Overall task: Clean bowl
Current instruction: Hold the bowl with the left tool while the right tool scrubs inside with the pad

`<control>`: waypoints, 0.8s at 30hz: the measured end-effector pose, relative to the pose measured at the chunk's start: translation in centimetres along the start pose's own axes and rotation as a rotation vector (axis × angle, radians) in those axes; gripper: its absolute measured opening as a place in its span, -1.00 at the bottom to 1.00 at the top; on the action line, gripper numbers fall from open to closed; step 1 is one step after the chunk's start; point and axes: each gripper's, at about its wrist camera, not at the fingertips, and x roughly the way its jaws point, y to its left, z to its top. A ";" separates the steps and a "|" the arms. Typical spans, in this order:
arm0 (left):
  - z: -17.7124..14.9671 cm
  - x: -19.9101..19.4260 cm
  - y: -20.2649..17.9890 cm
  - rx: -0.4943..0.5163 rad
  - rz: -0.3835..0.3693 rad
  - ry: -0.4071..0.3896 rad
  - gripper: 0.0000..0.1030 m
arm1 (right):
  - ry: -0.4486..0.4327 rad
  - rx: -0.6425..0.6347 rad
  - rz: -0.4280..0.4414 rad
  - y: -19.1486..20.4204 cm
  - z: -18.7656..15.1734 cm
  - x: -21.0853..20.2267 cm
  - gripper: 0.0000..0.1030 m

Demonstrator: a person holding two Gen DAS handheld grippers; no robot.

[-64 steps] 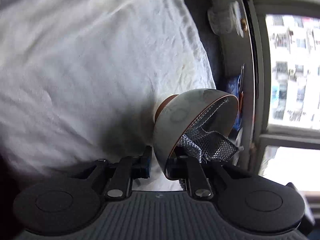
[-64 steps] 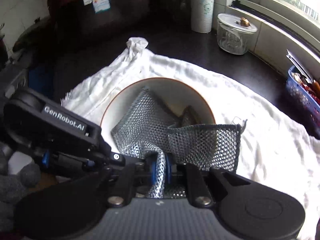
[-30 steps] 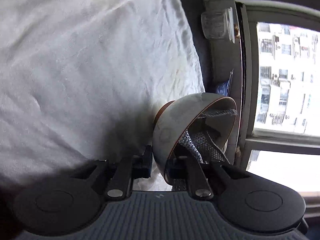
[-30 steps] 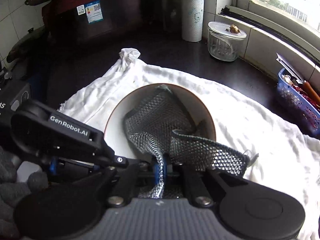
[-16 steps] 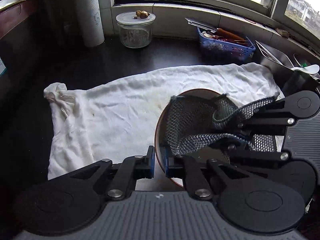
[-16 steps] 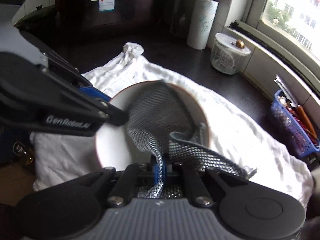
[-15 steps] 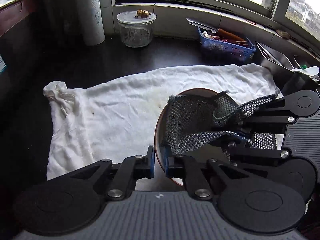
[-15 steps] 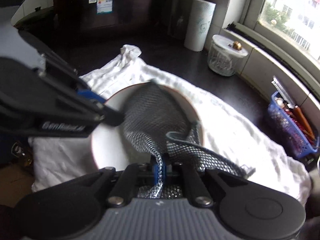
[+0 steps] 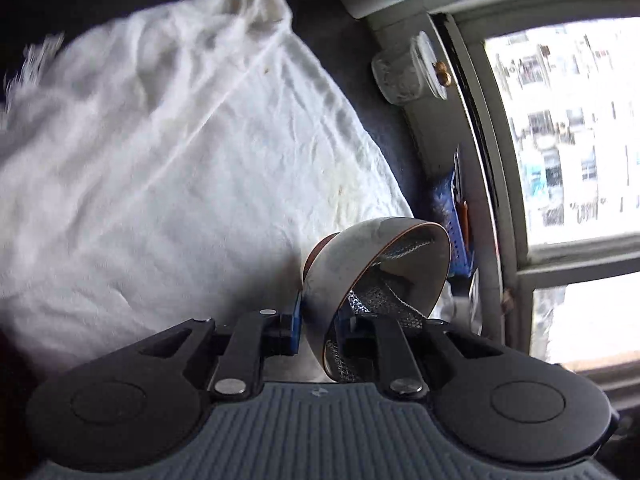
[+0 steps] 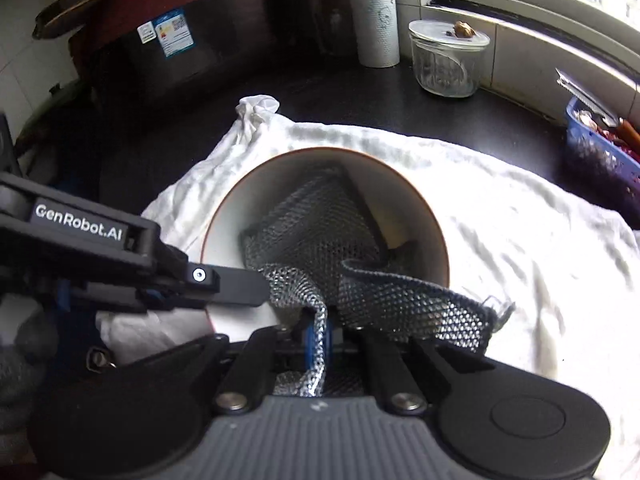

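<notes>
We're mid-scrub: left gripper (image 9: 316, 322) clamps the bowl (image 10: 326, 216) rim, tilted; right gripper (image 10: 320, 334) pinches the mesh cloth (image 10: 316, 232) inside. Next, prob. rub cloth round the inner wall w/ bowl steady.

Left claw (image 9: 316, 322) pinching tilted bowl (image 9: 348, 268), mesh scrubber (image 9: 380, 300) inside

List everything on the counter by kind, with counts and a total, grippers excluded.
Bowl: 1
Mesh scrubbing cloth: 1
White towel: 1
Glass jar: 1
Paper towel roll: 1
Blue basket: 1
Total: 6
</notes>
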 end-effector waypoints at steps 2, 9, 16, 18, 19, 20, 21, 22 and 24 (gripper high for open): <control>-0.5 0.7 0.8 -0.067 -0.048 0.024 -0.70 | -0.009 0.006 0.016 0.2 0.2 -0.3 -0.90; -0.9 0.9 -0.5 0.040 0.003 0.046 -0.73 | -0.014 -0.047 -0.032 0.2 0.5 -0.7 -0.90; -1.8 0.4 -8.2 0.686 0.372 -0.002 -0.66 | 0.017 -0.205 -0.080 1.9 -0.8 -0.4 -0.93; -2.6 0.8 -10.1 0.857 0.447 -0.007 -0.66 | 0.018 -0.244 -0.088 2.4 -1.1 -0.4 -0.93; -2.9 1.0 -11.1 0.941 0.480 -0.009 -0.66 | 0.022 -0.260 -0.090 2.6 -1.1 -0.3 -0.93; -3.2 1.1 -11.6 0.995 0.489 -0.001 -0.72 | 0.026 -0.274 -0.091 2.8 -1.2 -0.3 -0.93; -3.4 1.3 -12.1 1.049 0.498 0.008 -0.88 | 0.026 -0.276 -0.093 2.8 -1.2 -0.4 -0.92; -3.6 1.4 -12.5 1.096 0.505 0.016 -0.89 | 0.020 -0.279 -0.106 2.8 -1.2 -0.7 -0.92; -3.7 1.3 -12.2 1.098 0.500 0.016 -0.90 | -0.002 -0.277 -0.134 2.6 -1.2 -1.2 -0.92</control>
